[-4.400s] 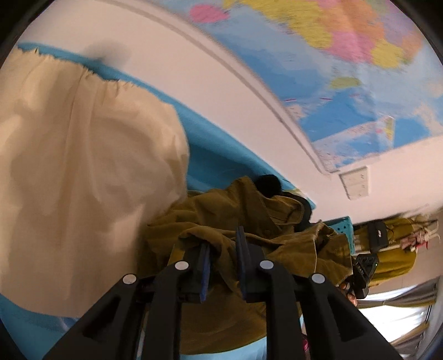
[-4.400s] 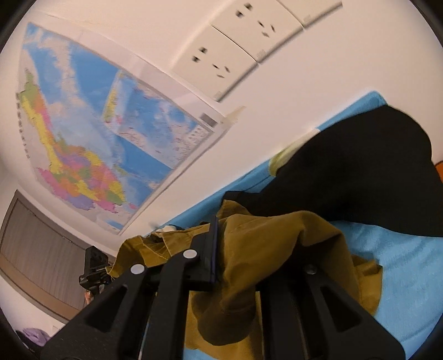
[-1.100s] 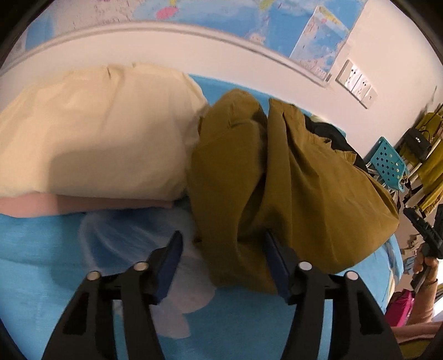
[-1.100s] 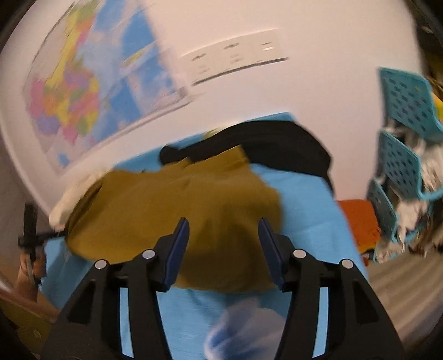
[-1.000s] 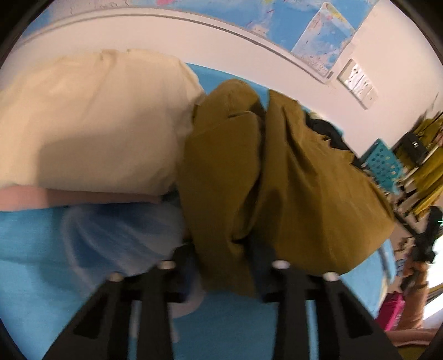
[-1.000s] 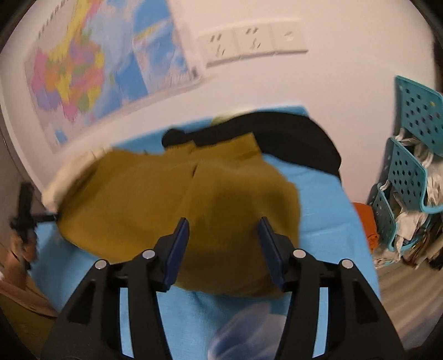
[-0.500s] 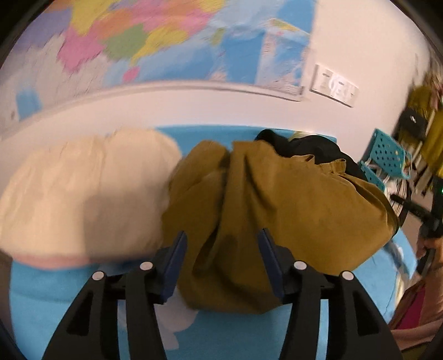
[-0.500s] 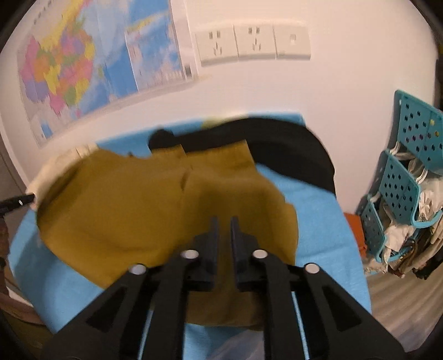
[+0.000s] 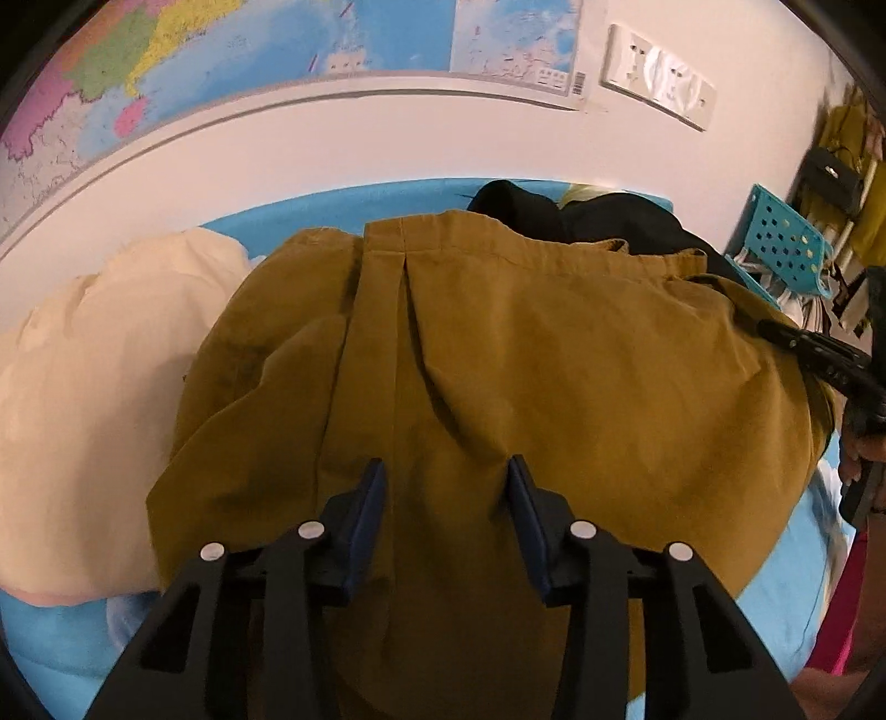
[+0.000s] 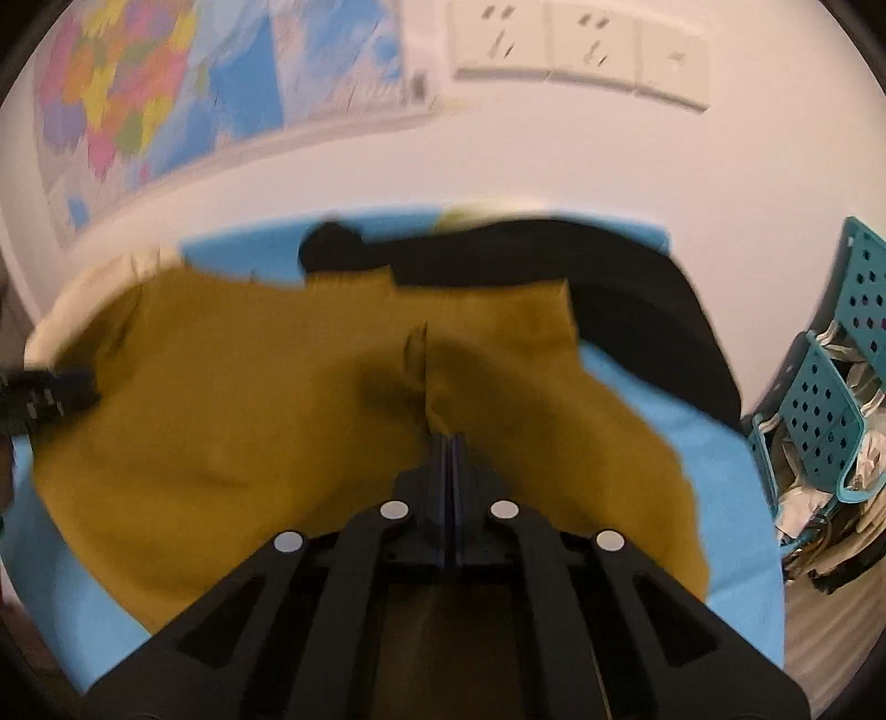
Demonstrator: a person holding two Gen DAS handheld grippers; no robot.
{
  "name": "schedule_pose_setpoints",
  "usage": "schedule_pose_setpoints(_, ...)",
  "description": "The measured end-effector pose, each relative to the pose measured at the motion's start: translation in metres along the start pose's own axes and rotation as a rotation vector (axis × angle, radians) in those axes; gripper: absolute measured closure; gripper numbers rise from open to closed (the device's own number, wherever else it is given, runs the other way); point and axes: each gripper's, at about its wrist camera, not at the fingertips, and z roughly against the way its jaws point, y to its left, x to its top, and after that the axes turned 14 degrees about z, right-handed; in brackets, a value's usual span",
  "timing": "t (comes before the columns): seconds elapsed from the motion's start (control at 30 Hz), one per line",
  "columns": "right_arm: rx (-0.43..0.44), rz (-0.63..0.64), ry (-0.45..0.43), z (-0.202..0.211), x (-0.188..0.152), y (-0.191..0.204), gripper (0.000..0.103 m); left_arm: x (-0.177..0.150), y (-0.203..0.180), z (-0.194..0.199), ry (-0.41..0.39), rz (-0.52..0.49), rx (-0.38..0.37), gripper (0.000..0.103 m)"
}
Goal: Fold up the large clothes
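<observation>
An olive-brown garment (image 9: pixel 554 376) lies spread on the blue bed sheet (image 9: pixel 786 598). It also shows in the right wrist view (image 10: pixel 249 421). My left gripper (image 9: pixel 447 487) is open just above the garment, holding nothing. My right gripper (image 10: pixel 447 443) has its jaws pressed together on a raised fold of the olive-brown garment, though this view is blurred. The other gripper (image 9: pixel 819 354) shows at the garment's right edge in the left wrist view.
A cream pillow (image 9: pixel 83 399) lies left of the garment. A black garment (image 10: pixel 637 299) lies behind it against the white wall. Teal perforated baskets (image 10: pixel 825 410) stand at the right. A map (image 9: pixel 232 61) and wall sockets (image 10: pixel 576 50) are on the wall.
Both grippers let go of the garment and it now lies spread on the bed. The right gripper then shut on a fold of it. The left gripper moved over the garment's middle.
</observation>
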Motion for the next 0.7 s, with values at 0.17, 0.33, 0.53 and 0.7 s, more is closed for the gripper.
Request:
schedule_pose_setpoints(0.17, 0.002, 0.052, 0.096, -0.016, -0.006, 0.008, 0.098, -0.002, -0.004, 0.002, -0.01, -0.016, 0.016, 0.059)
schedule_pose_setpoints(0.33, 0.019, -0.003, 0.029, 0.012, -0.009, 0.001, 0.076, -0.008, -0.006, 0.02, -0.082, -0.033, 0.044, 0.054)
schedule_pose_setpoints(0.53, 0.132, -0.035, -0.095, 0.039, 0.007, 0.01, 0.072, -0.009, -0.015, 0.03, -0.123, -0.051, 0.04, 0.05)
schedule_pose_setpoints(0.7, 0.184, -0.013, -0.065, 0.014, 0.02, 0.028, 0.07, -0.01, -0.02, 0.024, -0.11, -0.05, 0.039, 0.049)
